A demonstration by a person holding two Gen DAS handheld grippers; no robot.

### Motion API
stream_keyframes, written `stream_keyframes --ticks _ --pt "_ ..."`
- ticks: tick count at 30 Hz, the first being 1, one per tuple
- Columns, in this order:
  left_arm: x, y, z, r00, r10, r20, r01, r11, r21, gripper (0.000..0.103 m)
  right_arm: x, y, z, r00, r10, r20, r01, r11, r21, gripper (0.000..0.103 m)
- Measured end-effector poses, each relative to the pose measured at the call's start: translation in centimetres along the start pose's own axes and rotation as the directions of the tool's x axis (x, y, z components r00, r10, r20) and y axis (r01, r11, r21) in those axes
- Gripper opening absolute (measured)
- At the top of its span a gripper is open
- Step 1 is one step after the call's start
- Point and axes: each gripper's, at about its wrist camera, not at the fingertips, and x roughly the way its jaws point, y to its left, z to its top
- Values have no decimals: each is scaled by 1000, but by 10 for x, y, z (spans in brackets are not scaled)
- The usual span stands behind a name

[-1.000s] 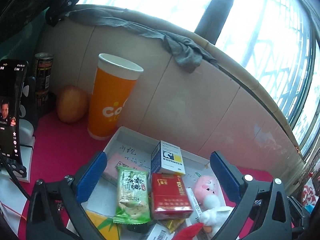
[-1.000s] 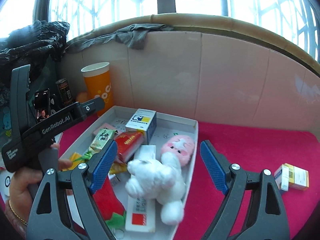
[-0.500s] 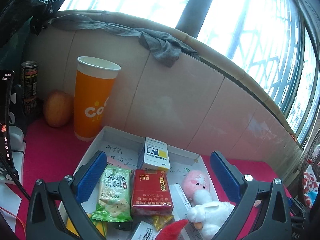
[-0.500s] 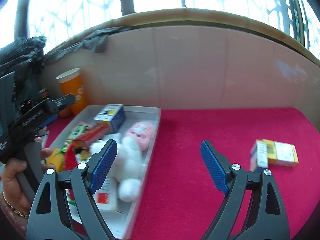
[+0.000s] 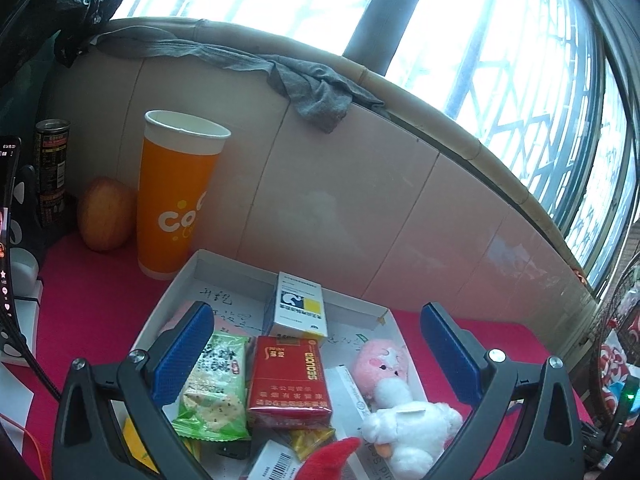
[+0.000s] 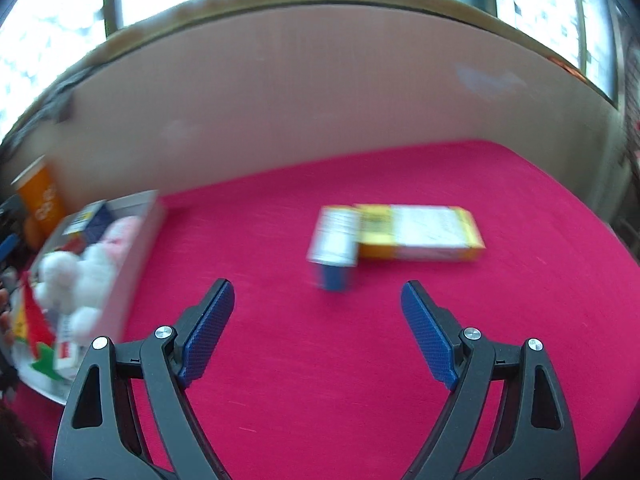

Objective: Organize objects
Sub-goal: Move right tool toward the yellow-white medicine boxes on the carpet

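A: What's the right gripper (image 6: 318, 320) doing?
B: Jaws spread wide, nothing btwn them. It hangs over the red cloth (image 6: 304, 400), aimed at two boxes out on the cloth.
A: How to do it well?
B: I'd go slow, put one pad each side of the blue-and-white box (image 6: 334, 254), squeeze soft, w/o bumping the yellow box (image 6: 424, 232) touching it.
A: What do they look like?
B: Small box stands up, blurry. Yellow one lies flat, long.
A: And the left gripper (image 5: 316, 356)?
B: Also spread, empty, over the white tray (image 5: 224, 268) w/ the red pack (image 5: 290, 384), snack bag (image 5: 214, 396), plush toy (image 5: 408, 426).
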Motion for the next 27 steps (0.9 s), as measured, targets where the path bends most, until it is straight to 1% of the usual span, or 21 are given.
stream_keyframes --ticks 4,9,11,12,13,15,18,20,21,22,23,24,25,27 --pt "2 -10 -3 999 -44 -8 44 999 7 103 5 -52 -1 996 -80 -30 82 994 73 86" --pt "5 -32 -12 997 -67 -34 69 995 74 103 18 -101 11 991 -120 -55 128 978 167 86" --pt "5 -45 -16 994 -93 -53 98 991 95 103 24 -116 21 991 -124 -51 131 973 191 86" --pt "4 -52 -17 991 -117 -65 123 987 102 103 28 -120 27 991 -124 -49 131 973 189 86" --pt "3 -63 -20 984 -155 -85 164 981 108 103 35 -124 35 991 -122 -49 129 975 181 86" --pt "-2 -84 -25 965 -231 -122 245 962 123 103 46 -130 47 995 -87 -53 95 980 172 86" --pt "-9 -127 -42 918 -341 -201 375 912 166 103 67 -138 65 997 -10 -72 22 985 171 86" --pt "-9 -156 -64 876 -391 -282 450 874 185 103 87 -141 76 993 52 -108 -33 984 174 86" --pt "-8 -167 -73 858 -408 -312 476 860 184 103 97 -143 82 989 87 -123 -64 981 184 86" --pt "-6 -178 -86 834 -424 -352 505 845 178 103 106 -146 87 983 126 -130 -98 975 201 86" --pt "-4 -188 -97 813 -431 -392 526 832 176 103 115 -147 92 977 170 -130 -139 966 219 86" --pt "0 -196 -108 798 -427 -425 537 824 180 103 120 -146 94 969 207 -131 -174 957 230 86" --pt "4 -205 -119 794 -403 -455 533 821 202 103 132 -146 100 958 252 -137 -214 946 243 86" --pt "10 -215 -134 800 -347 -489 510 823 251 103 148 -144 106 939 306 -158 -262 933 248 86"
